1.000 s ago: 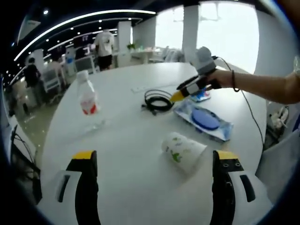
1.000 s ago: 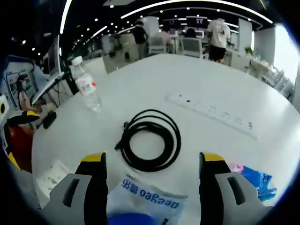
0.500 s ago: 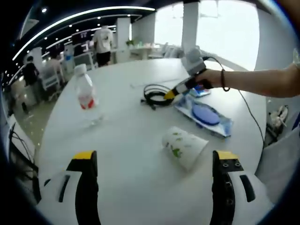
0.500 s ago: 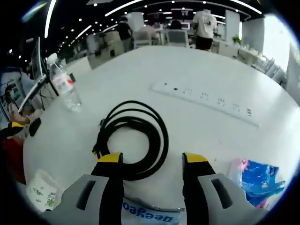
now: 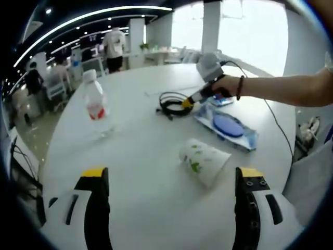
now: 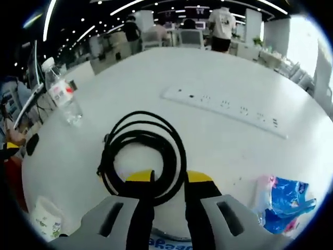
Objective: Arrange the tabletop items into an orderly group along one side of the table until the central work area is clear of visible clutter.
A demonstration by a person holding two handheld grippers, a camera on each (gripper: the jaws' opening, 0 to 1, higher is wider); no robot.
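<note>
Your left gripper (image 5: pixel 169 179) hangs spread wide over the white table (image 5: pixel 140 156), nothing between its jaws. Just ahead lies the tipped paper cup (image 5: pixel 203 161), then the blue packet (image 5: pixel 226 127). Your right gripper (image 6: pixel 167 182) has its jaws pinched on the near loop of the black cable coil (image 6: pixel 140 156). Beyond sit the power strip (image 6: pixel 223 109) and water bottle (image 6: pixel 62 99).

No legible text on the bottle (image 5: pixel 97 108) label or cup (image 5: pixel 203 161).
</note>
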